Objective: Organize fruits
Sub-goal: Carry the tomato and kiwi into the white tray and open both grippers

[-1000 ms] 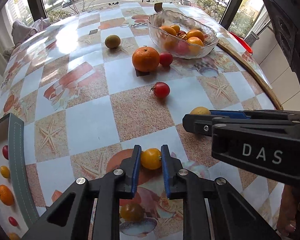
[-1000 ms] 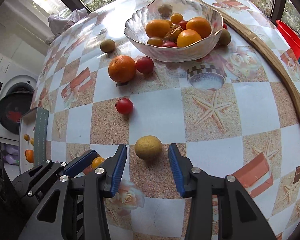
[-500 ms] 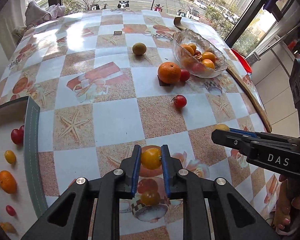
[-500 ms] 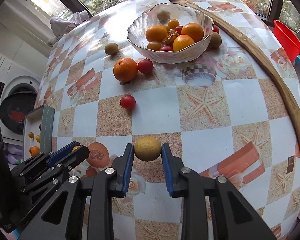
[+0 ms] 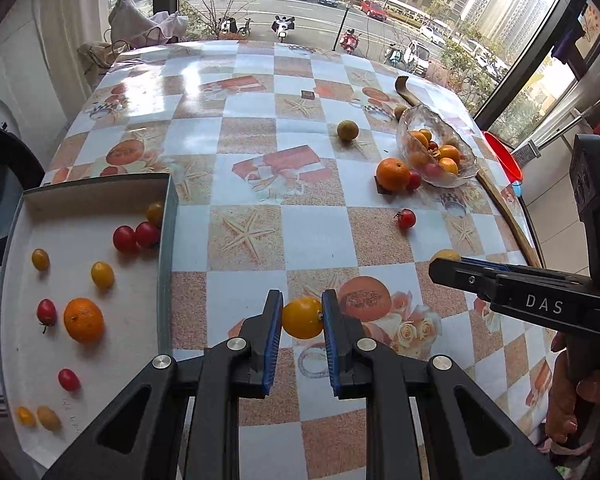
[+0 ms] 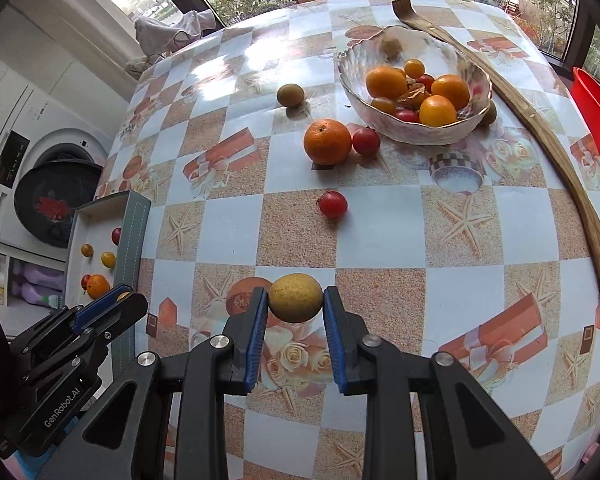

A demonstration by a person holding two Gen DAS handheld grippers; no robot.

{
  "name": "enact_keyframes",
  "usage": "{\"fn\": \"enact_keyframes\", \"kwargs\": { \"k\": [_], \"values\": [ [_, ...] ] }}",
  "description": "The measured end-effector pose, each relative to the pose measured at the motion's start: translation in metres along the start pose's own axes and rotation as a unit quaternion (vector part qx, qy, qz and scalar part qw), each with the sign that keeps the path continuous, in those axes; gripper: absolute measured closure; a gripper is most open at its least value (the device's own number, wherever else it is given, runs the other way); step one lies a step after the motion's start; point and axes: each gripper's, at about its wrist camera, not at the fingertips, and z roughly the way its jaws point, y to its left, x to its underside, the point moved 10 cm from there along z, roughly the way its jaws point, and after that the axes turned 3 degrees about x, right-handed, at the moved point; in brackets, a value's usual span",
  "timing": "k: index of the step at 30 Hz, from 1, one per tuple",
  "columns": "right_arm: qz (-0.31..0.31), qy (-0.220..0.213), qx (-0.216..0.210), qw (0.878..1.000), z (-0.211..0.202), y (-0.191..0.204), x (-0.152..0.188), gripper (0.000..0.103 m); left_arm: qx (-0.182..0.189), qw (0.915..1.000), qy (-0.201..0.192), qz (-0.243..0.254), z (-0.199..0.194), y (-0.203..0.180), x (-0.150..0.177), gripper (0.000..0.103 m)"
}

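Observation:
My left gripper (image 5: 302, 309) is shut on a yellow tomato (image 5: 302, 317), held above the tablecloth just right of the box (image 5: 165, 240) that holds several small fruits. My right gripper (image 6: 295, 300) is shut on a yellow-green round fruit (image 6: 295, 297), lifted over the table's near part. In the left wrist view the right gripper (image 5: 446, 262) shows from the side with that fruit (image 5: 444, 255) peeking out. On the table lie an orange (image 6: 327, 141), two red tomatoes (image 6: 333, 204) (image 6: 366, 141) and a green-brown fruit (image 6: 290, 95). A glass bowl (image 6: 412, 134) holds oranges and tomatoes.
A long curved wooden piece (image 6: 560, 168) lies along the table's right edge, with a red basin (image 6: 594, 104) beyond it. A washing machine (image 6: 40, 184) stands left of the table. A person's hand (image 5: 568, 396) grips the right tool.
Both grippers have risen with their fruits. The right one closed on the yellow-green fruit and lifted it. The left one moved toward the box, which now shows much more fully.

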Motion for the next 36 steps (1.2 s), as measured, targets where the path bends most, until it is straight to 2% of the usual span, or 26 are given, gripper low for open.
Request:
{"fn": "enact_keyframes", "kwargs": {
  "k": [12,19,25,30,36],
  "values": [
    [-0.080,0.024,-0.031,0.996,0.018,0.091,0.002,0.072,-0.051,0.9964,-0.014,-0.067,-0.034,0.077,0.029,0.082],
    [-0.131,0.042,-0.050,0.989,0.031,0.149,0.009,0.072,-0.074,0.9909,-0.008,-0.112,-0.047,0.121,0.059,0.082],
    [-0.171,0.059,-0.062,0.982,0.047,0.191,0.019,0.072,-0.088,0.9866,-0.001,-0.137,-0.049,0.144,0.079,0.082],
    [-0.203,0.071,-0.063,0.975,0.059,0.215,0.027,0.072,-0.096,0.9833,-0.016,-0.154,-0.055,0.163,0.073,0.082],
    [-0.219,0.084,-0.060,0.970,0.071,0.230,0.031,0.072,-0.123,0.9777,-0.037,-0.166,-0.062,0.200,0.055,0.082]
  ]
}}
